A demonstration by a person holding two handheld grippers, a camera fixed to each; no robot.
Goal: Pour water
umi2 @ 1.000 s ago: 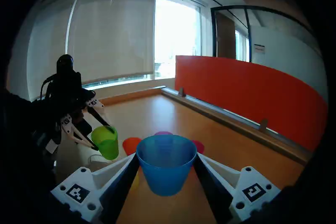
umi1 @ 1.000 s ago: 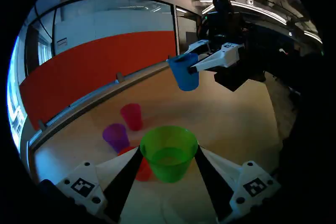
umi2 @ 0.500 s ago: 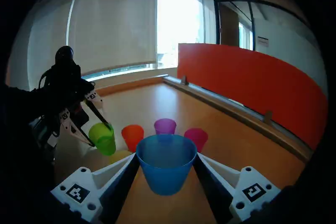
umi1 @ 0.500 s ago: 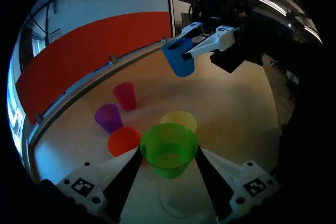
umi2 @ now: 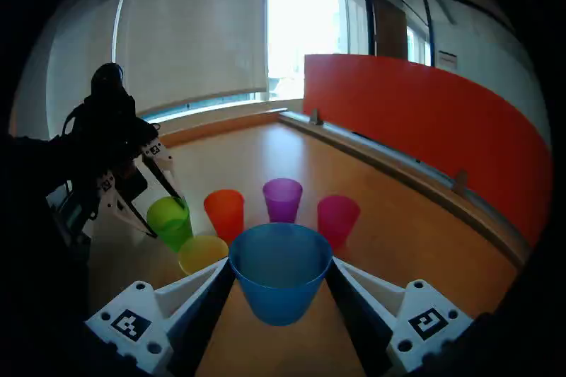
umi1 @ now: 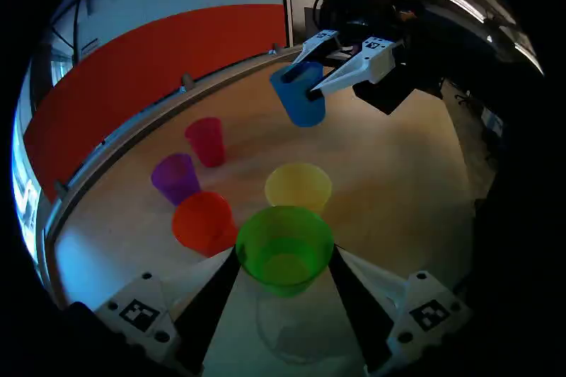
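Observation:
My left gripper [umi1: 284,264] is shut on a green cup [umi1: 284,248] with a little liquid in its bottom, held above the wooden table [umi1: 396,172]. In the right gripper view that green cup [umi2: 169,222] hangs at the left in the left gripper [umi2: 159,196]. The right gripper [umi2: 280,274] is shut on a blue cup [umi2: 280,269] that looks hollow. The left gripper view shows this blue cup [umi1: 298,94] raised and tilted in the right gripper [umi1: 315,83] at the far side.
On the table stand a yellow cup [umi1: 298,187], an orange cup [umi1: 204,222], a purple cup [umi1: 175,177] and a pink cup [umi1: 206,141]. A red partition [umi1: 141,66] runs along the table's far edge. A window with blinds [umi2: 191,37] lies behind.
Both views have tipped downward, so the row of cups on the table has come into sight. The blue cup has drifted slightly left and up in the left gripper view. Both grips hold.

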